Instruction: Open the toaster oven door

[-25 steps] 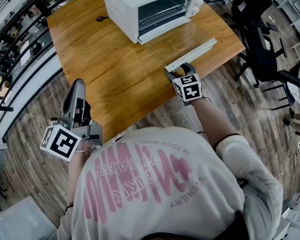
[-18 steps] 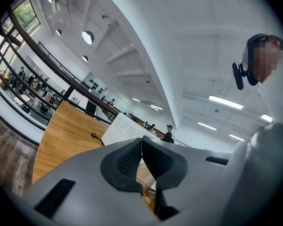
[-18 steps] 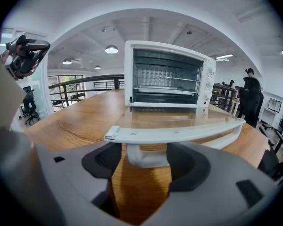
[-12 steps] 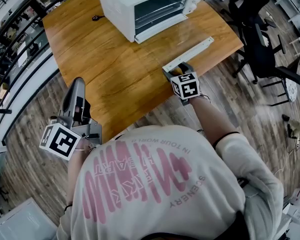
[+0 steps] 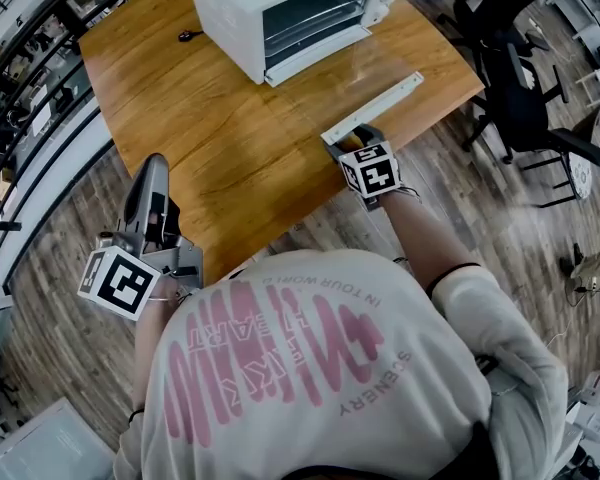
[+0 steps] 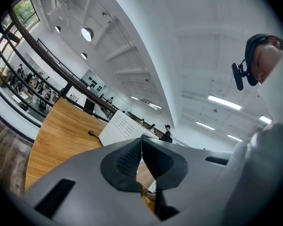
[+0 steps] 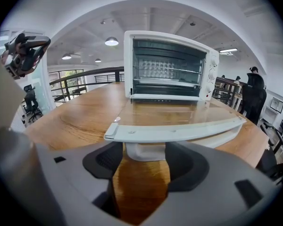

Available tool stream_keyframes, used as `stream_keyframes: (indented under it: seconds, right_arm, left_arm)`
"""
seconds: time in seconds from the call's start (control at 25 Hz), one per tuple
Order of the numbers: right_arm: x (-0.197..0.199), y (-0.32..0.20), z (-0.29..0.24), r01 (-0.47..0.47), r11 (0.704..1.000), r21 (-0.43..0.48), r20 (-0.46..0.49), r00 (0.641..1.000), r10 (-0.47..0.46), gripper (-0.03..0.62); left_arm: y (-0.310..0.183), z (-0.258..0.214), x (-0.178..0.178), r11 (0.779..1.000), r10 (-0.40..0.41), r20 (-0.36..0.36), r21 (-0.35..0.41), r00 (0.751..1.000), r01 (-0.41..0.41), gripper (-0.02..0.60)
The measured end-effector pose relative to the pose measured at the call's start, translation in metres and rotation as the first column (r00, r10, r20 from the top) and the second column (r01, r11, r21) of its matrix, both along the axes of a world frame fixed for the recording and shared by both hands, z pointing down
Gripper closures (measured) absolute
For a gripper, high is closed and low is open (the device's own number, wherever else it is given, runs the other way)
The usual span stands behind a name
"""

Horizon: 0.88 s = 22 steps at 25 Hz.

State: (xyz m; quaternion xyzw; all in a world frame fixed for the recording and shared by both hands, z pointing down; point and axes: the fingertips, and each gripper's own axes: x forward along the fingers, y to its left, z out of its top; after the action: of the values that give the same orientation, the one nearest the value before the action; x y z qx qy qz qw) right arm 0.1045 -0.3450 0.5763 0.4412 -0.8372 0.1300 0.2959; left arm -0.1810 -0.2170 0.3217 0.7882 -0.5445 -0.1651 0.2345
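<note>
The white toaster oven (image 5: pixel 270 8) stands at the far side of the wooden table (image 5: pixel 210 118). Its glass door (image 5: pixel 355 63) lies folded down flat, with the white handle (image 5: pixel 375 106) at its near edge. My right gripper (image 5: pixel 345 146) is at the handle's left end. In the right gripper view the handle (image 7: pixel 174 133) runs across just ahead of the right gripper (image 7: pixel 144 154). Its jaws have just been closing a little, and the handle's foot sits between the fingertips without being pressed. My left gripper (image 5: pixel 152 166) hangs off the table's near left edge, level, shut and empty (image 6: pixel 141 140).
Black office chairs (image 5: pixel 520 98) stand right of the table. A dark railing (image 5: pixel 30 98) runs along the left. A small black plug (image 5: pixel 185 36) lies on the table left of the oven. The floor is wood plank.
The head view has drifted, so the oven sits slightly higher and further left in the picture. Both grippers and the door stand as before.
</note>
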Motion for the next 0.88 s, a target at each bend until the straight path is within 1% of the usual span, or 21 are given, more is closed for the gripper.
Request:
stream_keyframes:
  seconds: [0.2, 0.48, 0.76, 0.84, 0.88]
  right_arm:
    - [0.001, 0.001, 0.002, 0.005, 0.998, -0.059, -0.019, 1.000, -0.006, 0.298]
    - [0.003, 0.003, 0.000, 0.010, 0.989, -0.149, -0.083, 0.996, -0.023, 0.304]
    - [0.003, 0.004, 0.002, 0.010, 0.971, -0.240, -0.113, 0.993, -0.038, 0.290]
    - [0.002, 0.006, 0.003, 0.021, 0.962, -0.273, -0.120, 0.991, -0.056, 0.286]
    - [0.001, 0.008, 0.003, 0.034, 0.956, -0.292, -0.122, 0.990, -0.073, 0.268]
  left_arm:
    - [-0.004, 0.004, 0.003, 1.000, 0.005, -0.007, -0.002, 1.000, -0.005, 0.560]
    - [-0.008, 0.008, 0.009, 1.000, 0.017, -0.013, -0.003, 1.000, -0.017, 0.560]
    - [-0.009, 0.011, 0.009, 1.000, 0.017, -0.027, -0.003, 0.999, -0.017, 0.560]
    - [-0.009, 0.012, 0.009, 1.000, 0.017, -0.032, -0.005, 0.999, -0.017, 0.560]
    - [-0.009, 0.012, 0.010, 1.000, 0.020, -0.034, -0.005, 0.999, -0.020, 0.560]
